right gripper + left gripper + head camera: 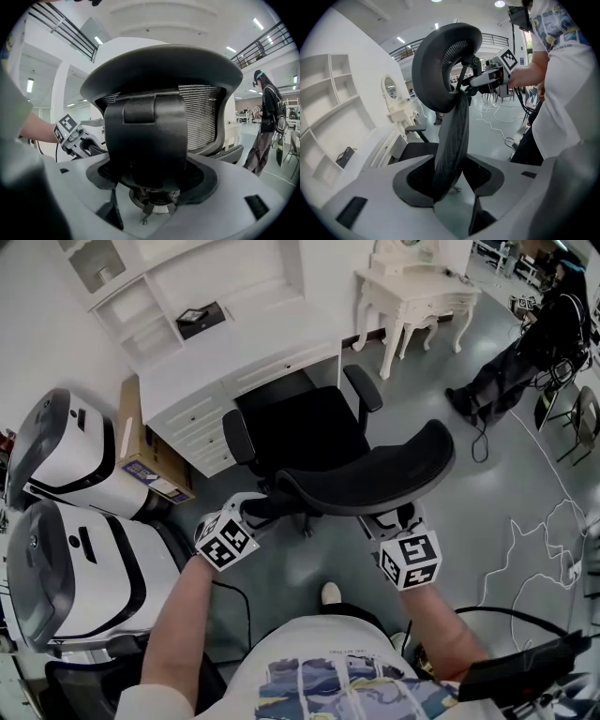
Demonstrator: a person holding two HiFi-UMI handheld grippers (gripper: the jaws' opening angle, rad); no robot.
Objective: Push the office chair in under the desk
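Observation:
A black mesh office chair (pixel 305 432) stands with its seat facing the white desk (pixel 234 357), partly in the knee gap. Its curved backrest (pixel 375 479) is nearest me. My left gripper (pixel 255 510) holds the backrest's left side. In the left gripper view the mesh edge (pixel 452 136) runs down between the jaws of the left gripper (pixel 450 180), against the pads. My right gripper (pixel 389 519) is at the right side. In the right gripper view the black rear support (pixel 145 140) fills the gap between the jaws of the right gripper (pixel 152 178).
Two white rounded machines (pixel 70 451) (pixel 80 568) and a cardboard box (pixel 141 460) stand left of the desk. A white dressing table (pixel 412 292) is at the back right. A person (pixel 539 338) sits far right. Cables (pixel 544 531) lie on the grey floor.

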